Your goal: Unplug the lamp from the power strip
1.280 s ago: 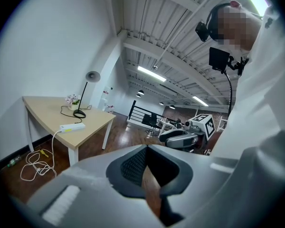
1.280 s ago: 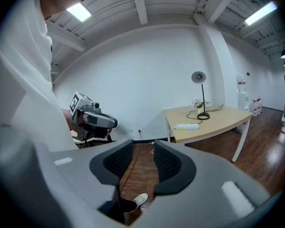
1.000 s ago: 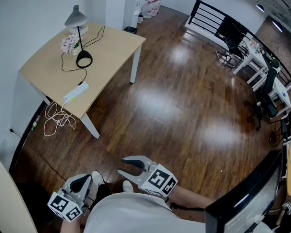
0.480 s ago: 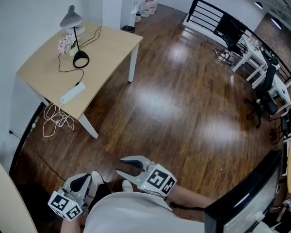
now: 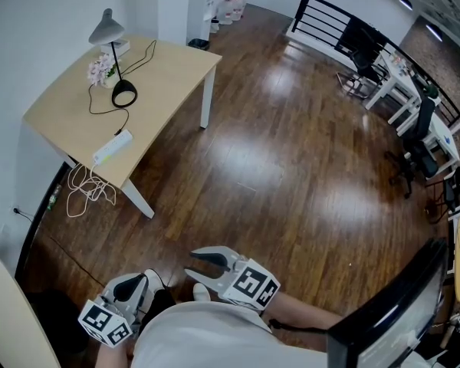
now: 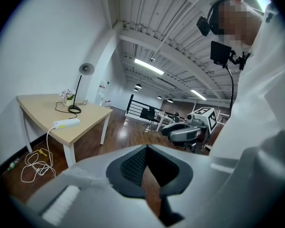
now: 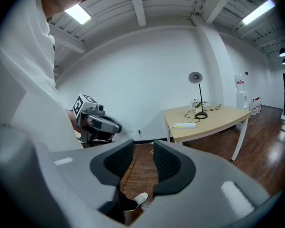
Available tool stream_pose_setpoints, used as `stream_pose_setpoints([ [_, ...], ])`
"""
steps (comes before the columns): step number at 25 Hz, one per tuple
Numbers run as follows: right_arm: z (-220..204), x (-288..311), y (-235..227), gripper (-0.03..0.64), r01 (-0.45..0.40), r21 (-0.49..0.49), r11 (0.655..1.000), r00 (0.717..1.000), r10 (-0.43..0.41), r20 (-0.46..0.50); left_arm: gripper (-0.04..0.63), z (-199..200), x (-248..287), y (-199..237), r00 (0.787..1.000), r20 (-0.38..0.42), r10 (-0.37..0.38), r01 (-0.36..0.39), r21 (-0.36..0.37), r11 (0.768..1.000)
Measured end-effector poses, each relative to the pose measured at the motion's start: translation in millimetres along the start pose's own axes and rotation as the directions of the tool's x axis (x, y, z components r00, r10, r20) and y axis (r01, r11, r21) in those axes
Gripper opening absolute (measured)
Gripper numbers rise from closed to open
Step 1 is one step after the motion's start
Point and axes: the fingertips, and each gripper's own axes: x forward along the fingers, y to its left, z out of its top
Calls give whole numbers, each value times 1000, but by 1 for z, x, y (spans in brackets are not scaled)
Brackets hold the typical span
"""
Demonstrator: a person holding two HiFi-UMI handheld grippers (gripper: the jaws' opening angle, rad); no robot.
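No word, brand or number can be read anywhere. The marker cubes [image 5: 253, 286] show only black-and-white square patterns, not letters.

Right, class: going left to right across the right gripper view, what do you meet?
left claw → power strip → lamp → water dispenser

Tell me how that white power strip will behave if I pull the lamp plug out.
The power strip looks slim and light, lying loose near the table edge, so it would probably slide or lift with the plug unless held. Its white cord hangs slack to the floor, so it likely won't anchor it.
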Motion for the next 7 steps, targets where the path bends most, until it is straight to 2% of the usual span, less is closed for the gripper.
stream_pose_setpoints([
  [7,-6,-2,-3,138,37,20,999,999,-37,-21,6,0,5,0,999,-18,-43,43,9,999],
])
